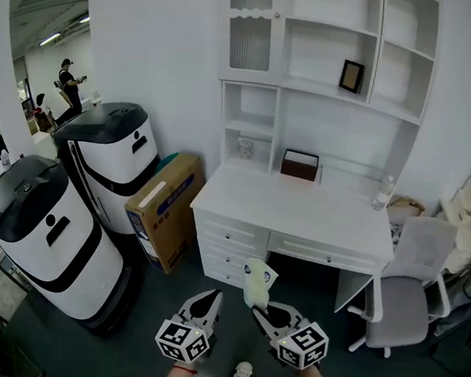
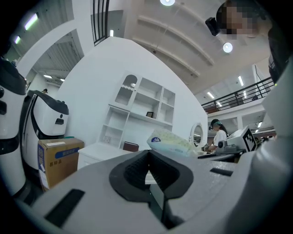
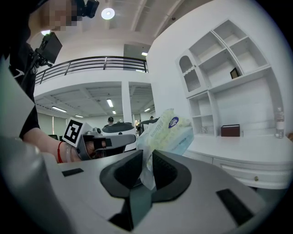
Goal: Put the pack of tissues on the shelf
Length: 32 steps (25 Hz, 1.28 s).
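- Two handheld grippers show low in the head view, side by side over the dark grey floor [image 1: 149, 298]: the left gripper [image 1: 210, 295] and the right gripper [image 1: 258, 312].
- We see the right gripper's jaws pinched almost together on the crinkled end flap of the soft, pale green plastic-wrapped pack of tissues [image 3: 167, 131]. The rest of the pack stands up and out past the jaw tips, its blue oval label uppermost.
- In the left gripper view, we find that gripper's jaw tips closed against each other with nothing between them. The pack shows beyond them to the right, apart from them.
- The pack is in the air in front of the white wooden desk [image 1: 300, 208]. In the head view it shows against the drawer fronts, touching neither the desk nor the shelf.
- The tall white shelf unit [image 1: 327, 97] rises from the back of the desk against the wall. We note a small dark-framed picture [image 1: 352, 75] in an upper compartment and a dark brown box [image 1: 300, 164] on the desktop under the shelves.
- A clear plastic bottle [image 1: 384, 191] stands at the desktop's right end.
- Left of the desk leans a brown cardboard box with a blue label [image 1: 166, 206], beside two rounded white-and-black machines [image 1: 44, 244].
- A pale grey office chair [image 1: 409, 283] sits at the desk's right.
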Each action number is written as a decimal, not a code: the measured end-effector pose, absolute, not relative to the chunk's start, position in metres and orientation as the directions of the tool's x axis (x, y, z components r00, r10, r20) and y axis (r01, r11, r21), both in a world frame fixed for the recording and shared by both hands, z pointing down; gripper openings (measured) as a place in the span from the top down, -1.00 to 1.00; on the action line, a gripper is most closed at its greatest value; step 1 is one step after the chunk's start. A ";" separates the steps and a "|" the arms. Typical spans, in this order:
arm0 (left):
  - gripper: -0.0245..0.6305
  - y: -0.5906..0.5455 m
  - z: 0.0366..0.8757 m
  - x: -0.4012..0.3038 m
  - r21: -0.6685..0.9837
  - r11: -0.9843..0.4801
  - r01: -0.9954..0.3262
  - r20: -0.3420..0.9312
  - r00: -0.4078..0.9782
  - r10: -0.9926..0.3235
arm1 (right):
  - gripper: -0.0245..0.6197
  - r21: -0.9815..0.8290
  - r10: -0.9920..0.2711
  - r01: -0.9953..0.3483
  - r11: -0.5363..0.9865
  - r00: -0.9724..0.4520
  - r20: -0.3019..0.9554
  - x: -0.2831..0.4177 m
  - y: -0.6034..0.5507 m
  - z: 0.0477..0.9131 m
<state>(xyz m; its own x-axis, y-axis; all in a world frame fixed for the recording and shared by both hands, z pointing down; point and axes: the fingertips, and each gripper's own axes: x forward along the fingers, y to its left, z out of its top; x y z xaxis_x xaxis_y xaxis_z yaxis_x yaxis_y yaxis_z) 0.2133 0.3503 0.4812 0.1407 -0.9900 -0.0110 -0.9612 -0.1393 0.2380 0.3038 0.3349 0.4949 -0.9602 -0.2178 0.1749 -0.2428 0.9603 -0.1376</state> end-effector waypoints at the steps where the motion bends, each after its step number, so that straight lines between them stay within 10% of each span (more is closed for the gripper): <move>1: 0.91 0.338 0.480 0.208 0.237 -0.140 -0.961 -0.012 0.141 -0.990 | 0.75 -0.137 -0.213 -0.238 0.962 -0.961 0.176 0.298 0.324 0.494; 32: 0.91 0.098 0.481 0.068 0.230 -0.150 -0.962 -0.007 0.152 -0.988 | 0.75 -0.149 -0.176 -0.203 0.968 -0.968 0.177 0.147 0.102 0.499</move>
